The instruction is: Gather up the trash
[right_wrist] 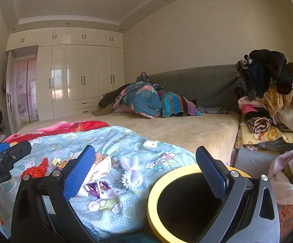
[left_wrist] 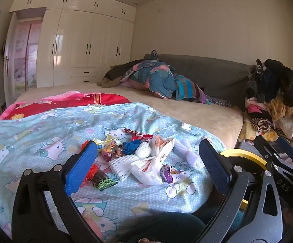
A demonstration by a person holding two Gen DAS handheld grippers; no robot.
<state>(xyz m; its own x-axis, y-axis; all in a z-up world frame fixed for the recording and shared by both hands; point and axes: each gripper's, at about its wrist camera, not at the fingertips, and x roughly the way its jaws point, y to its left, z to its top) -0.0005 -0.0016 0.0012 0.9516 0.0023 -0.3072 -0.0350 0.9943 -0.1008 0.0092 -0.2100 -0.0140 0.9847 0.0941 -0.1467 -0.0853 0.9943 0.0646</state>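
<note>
Trash [left_wrist: 138, 158] lies in a loose heap on the pale blue cartoon-print blanket [left_wrist: 45, 137] that covers the near end of the bed [left_wrist: 197, 109], at the lower middle of the left wrist frame. From left to right the heap shows crumpled red wrapping [left_wrist: 90, 172], a dark packet with a green patch [left_wrist: 104, 183], small shiny sweet wrappers [left_wrist: 114, 148], a crushed blue scrap [left_wrist: 131, 146], white foam netting [left_wrist: 122, 167], a red printed packet [left_wrist: 139, 135] at the far edge, a crumpled white bag with orange lettering [left_wrist: 154, 162], a purple wrapper [left_wrist: 167, 174] and another twist of pale foam net [left_wrist: 189, 151].

The left hand-held gripper [left_wrist: 148, 164] hangs over the heap, its blue-padded jaws spread wide with nothing between them and touching none of it.

Further right, at the lower right of the right wrist frame, stands a bin [right_wrist: 152, 192] with a yellow rim and dark inside, just beside the bed's edge. The right hand-held gripper [right_wrist: 145, 172] is also fully open and empty, its left finger over the blanket and its right finger over the bin's mouth. A pile of clothes [right_wrist: 272, 101] fills the right edge.
</note>
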